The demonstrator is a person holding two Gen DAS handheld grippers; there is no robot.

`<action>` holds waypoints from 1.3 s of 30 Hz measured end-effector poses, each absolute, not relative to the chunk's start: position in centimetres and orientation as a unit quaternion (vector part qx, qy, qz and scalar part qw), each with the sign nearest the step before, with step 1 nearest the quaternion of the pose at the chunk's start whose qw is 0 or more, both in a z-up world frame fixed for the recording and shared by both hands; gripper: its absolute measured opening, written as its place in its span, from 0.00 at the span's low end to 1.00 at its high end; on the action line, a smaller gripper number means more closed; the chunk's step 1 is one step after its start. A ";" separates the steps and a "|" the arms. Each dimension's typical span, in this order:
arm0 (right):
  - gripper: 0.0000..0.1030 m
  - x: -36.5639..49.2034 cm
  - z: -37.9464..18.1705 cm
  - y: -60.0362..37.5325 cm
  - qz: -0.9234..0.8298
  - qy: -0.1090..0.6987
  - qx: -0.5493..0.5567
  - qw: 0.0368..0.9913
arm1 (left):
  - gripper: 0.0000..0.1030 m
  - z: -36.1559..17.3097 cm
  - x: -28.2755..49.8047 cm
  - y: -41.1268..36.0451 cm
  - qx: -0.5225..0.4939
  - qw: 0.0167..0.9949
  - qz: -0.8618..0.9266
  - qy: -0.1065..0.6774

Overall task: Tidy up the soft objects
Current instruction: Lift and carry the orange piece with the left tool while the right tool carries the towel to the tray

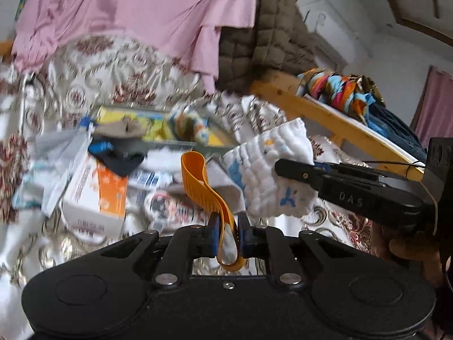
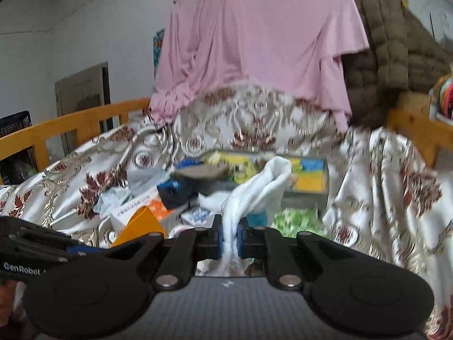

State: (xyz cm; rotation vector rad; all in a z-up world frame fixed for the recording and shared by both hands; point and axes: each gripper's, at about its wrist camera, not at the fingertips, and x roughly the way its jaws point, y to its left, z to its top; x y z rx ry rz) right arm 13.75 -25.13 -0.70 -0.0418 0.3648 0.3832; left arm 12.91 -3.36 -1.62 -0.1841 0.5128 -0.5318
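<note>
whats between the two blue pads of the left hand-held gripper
A doubled orange ribbed strap, pinched between the pads of the left hand-held gripper and looping up ahead of them. The left wrist view shows it.

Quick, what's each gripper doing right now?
Left gripper: shut on the orange strap.
Right gripper: shut on the white quilted cloth.

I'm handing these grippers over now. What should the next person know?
Left gripper: shut on the ribbed orange strap.
Right gripper: shut on the puffy white quilted cloth with blue prints; both are held above the clutter.
Dark sock, cartons and packets lie jumbled on the floral bedspread.
Done: two items gripped.
Left: place them somewhere, then sort the remaining pile.
</note>
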 end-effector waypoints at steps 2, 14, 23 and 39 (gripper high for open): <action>0.10 13.5 -0.5 -25.1 0.188 0.169 -0.025 0.967 | 0.13 -1.2 13.0 -3.5 -0.082 0.932 -0.261 0.236; 0.10 13.3 0.6 -26.2 0.175 0.129 -0.020 0.976 | 0.13 -0.4 15.1 -1.4 -0.123 0.938 -0.246 0.209; 0.10 12.9 1.6 -27.9 0.150 0.097 -0.007 0.984 | 0.13 -0.5 16.5 -0.8 -0.130 0.938 -0.243 0.210; 0.10 18.2 5.4 -28.3 0.160 0.064 -0.003 0.985 | 0.13 2.9 26.1 -2.8 -0.085 0.948 -0.237 0.192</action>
